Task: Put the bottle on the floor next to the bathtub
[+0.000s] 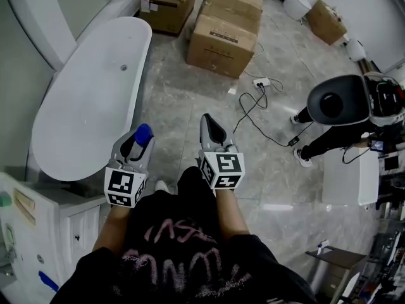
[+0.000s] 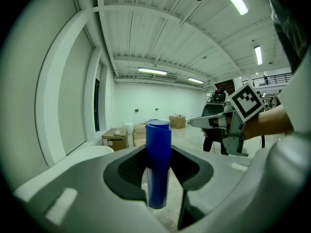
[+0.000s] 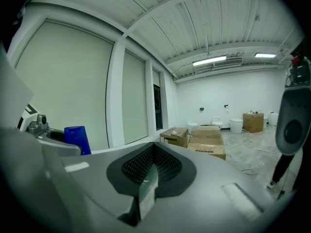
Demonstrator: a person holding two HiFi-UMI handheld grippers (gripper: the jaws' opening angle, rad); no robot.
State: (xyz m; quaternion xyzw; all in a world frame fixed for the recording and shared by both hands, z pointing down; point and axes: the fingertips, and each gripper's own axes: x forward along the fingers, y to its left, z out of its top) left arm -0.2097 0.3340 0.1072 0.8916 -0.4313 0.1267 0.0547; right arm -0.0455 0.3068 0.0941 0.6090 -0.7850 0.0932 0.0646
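Observation:
My left gripper [image 1: 135,145] is shut on a blue bottle [image 1: 143,132], which stands upright between the jaws and pokes out above them. In the left gripper view the bottle [image 2: 158,149] is a tall blue cylinder clamped between the dark pads. The white bathtub [image 1: 88,100] lies just left of and beyond that gripper, on the grey tiled floor [image 1: 183,106]. My right gripper [image 1: 211,126] hangs beside it to the right, shut with nothing in it; its jaws [image 3: 151,166] meet edge to edge. From the right gripper view the bottle [image 3: 77,139] shows at the left.
Several cardboard boxes [image 1: 223,33] stand beyond the tub's far end. A cable and power strip [image 1: 259,82] lie on the floor. A person in black [image 1: 335,106] crouches at the right beside a white table [image 1: 345,173]. A white cabinet [image 1: 44,233] is at lower left.

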